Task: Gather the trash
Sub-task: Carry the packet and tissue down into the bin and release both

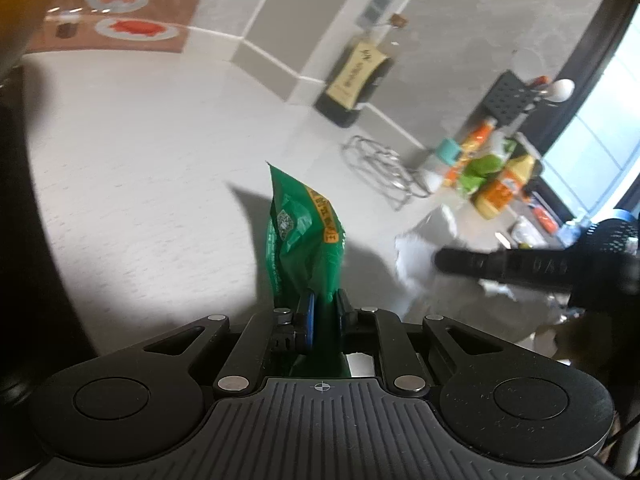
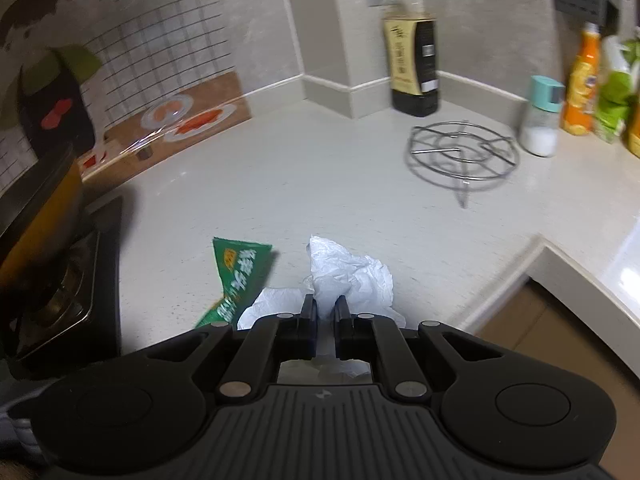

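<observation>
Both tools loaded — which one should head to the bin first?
Neither clearly: no bin is in view. The left tool is shut on the green wrapper, the right tool on the white tissue.

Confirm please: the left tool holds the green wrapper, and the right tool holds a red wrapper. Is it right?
Not quite. The right tool is shut on crumpled white tissue, not a red wrapper; the right wrist view shows it. The left tool does hold the green wrapper.

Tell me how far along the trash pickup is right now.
Both pieces are gripped: the left gripper is shut on the green wrapper, the right gripper on the crumpled white paper. No bin shows in either view, so dropping them off is left. No other loose trash is visible on the countertop.
</observation>
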The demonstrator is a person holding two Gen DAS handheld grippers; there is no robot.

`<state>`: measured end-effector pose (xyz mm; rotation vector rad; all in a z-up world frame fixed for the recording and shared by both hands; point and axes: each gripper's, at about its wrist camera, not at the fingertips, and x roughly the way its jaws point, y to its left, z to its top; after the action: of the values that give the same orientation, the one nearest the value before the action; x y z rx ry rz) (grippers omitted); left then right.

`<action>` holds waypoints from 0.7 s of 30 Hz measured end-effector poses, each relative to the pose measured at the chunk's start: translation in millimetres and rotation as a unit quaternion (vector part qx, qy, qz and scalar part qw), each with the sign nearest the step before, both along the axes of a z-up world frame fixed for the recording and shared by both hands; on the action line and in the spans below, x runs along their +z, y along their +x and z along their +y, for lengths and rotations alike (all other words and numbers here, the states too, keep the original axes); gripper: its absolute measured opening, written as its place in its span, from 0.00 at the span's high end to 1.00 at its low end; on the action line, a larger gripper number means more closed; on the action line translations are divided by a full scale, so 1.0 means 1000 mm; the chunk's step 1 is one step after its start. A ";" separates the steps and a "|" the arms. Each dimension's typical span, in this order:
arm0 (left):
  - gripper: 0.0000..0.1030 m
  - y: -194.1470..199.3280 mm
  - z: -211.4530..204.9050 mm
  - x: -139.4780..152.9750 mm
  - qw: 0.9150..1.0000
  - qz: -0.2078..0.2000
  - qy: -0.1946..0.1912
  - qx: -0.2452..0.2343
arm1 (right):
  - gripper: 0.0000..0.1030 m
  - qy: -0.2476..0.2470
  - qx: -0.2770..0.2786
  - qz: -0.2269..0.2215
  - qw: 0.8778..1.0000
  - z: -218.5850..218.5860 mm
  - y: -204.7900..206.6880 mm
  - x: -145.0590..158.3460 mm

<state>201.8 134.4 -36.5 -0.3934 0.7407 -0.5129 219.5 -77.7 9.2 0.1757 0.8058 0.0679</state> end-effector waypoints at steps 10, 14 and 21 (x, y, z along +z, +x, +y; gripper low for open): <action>0.87 -0.009 -0.071 0.013 0.991 -0.010 -0.019 -0.131 | 0.92 0.008 -0.128 -0.005 0.992 -0.056 -0.061 -0.013; 0.86 -0.016 -0.119 -0.006 0.979 0.014 -0.001 -0.201 | 0.92 0.016 -0.190 0.010 0.982 -0.087 -0.095 -0.034; 0.86 -0.018 -0.180 -0.064 0.957 0.099 0.033 -0.272 | 0.92 0.032 -0.281 0.049 0.958 -0.131 -0.150 -0.082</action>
<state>184.2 -45.6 -100.8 -0.1736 1.0644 -0.9725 69.1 -208.4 -72.4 0.4666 0.8266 -0.4550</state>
